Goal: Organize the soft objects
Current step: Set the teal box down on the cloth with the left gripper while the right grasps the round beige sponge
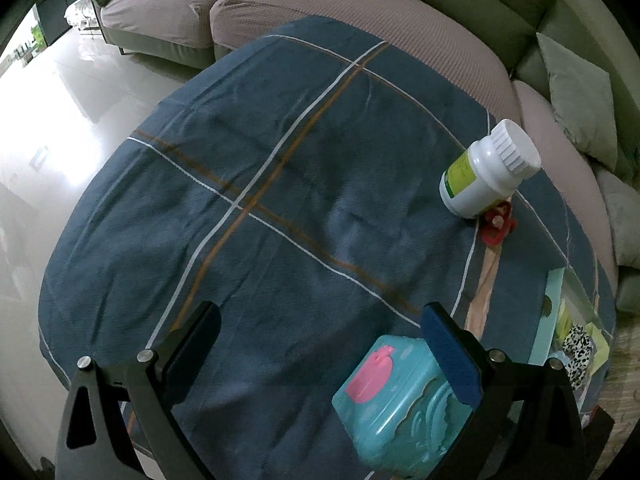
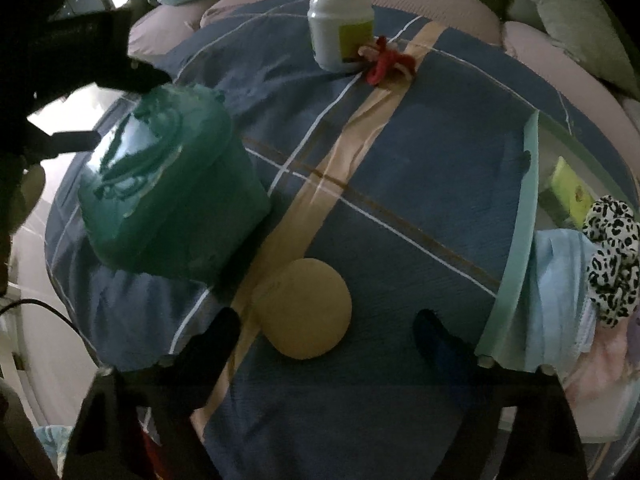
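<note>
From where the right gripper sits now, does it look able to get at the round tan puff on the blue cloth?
Probably yes. The right gripper has its jaws spread wide, and the round tan puff lies flat just ahead between them with nothing on top. The teal box sits off to its left, and the tray off to its right.

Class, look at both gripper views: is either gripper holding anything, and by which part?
Nothing is held. The left gripper and right gripper are both open; the round sponge lies ungripped.

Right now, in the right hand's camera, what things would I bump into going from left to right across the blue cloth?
Teal box → round tan puff → white bottle → red yarn bow → mint bin → leopard-print scrunchie.
</note>
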`<state>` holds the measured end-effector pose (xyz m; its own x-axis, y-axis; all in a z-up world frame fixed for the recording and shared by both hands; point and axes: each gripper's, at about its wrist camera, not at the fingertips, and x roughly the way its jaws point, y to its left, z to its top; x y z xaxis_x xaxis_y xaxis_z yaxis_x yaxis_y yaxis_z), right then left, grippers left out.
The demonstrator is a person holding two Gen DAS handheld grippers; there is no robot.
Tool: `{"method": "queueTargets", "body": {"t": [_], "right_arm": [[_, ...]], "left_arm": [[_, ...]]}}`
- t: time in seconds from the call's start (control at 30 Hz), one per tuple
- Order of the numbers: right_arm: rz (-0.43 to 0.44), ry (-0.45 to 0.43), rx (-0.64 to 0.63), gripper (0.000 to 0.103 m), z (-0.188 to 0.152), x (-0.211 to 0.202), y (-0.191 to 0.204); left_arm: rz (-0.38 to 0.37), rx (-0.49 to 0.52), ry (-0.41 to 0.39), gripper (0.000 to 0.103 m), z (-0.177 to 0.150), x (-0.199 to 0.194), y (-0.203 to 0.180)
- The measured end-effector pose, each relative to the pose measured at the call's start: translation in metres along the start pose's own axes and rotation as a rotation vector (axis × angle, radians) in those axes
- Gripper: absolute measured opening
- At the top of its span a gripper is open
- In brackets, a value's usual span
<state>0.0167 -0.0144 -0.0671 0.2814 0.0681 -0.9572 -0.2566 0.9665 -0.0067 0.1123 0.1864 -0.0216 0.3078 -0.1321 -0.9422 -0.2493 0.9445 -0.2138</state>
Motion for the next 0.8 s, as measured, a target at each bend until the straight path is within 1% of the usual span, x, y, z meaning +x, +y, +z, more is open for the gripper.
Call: {"method": "queueTargets", "body": {"t": [0.13,0.2,0.3,0.43,0.63,0.8], "right_arm": [[0.013,-0.004,0.001,0.069,-0.001,0.000,0.001],[0.022,-0.005,0.004,0.061,-0.001,-0.001,0.000],[0.033,-0.001,0.009,0.054,0.002,0.002,-0.005],[0.043,-0.006,0.020,0.052,0.003,-0.001,-0.012],[0.048,-0.018,0.031,0.051,0.007,-0.005,-0.019],[0.046,-0.036,0.053,0.051,0.012,-0.012,-0.029]], "left_arm": [[-0.001,0.007,-0.005,0.100,0.001,-0.001,-0.004],[0.000,0.010,-0.006,0.100,0.002,-0.001,-0.006],[0.004,0.013,-0.005,0.100,0.003,-0.002,-0.008],[0.007,0.019,-0.005,0.100,0.005,-0.002,-0.010],[0.009,0.022,-0.010,0.100,0.005,-0.004,-0.013],[-0.002,0.031,-0.029,0.100,0.008,-0.009,-0.021]]}}
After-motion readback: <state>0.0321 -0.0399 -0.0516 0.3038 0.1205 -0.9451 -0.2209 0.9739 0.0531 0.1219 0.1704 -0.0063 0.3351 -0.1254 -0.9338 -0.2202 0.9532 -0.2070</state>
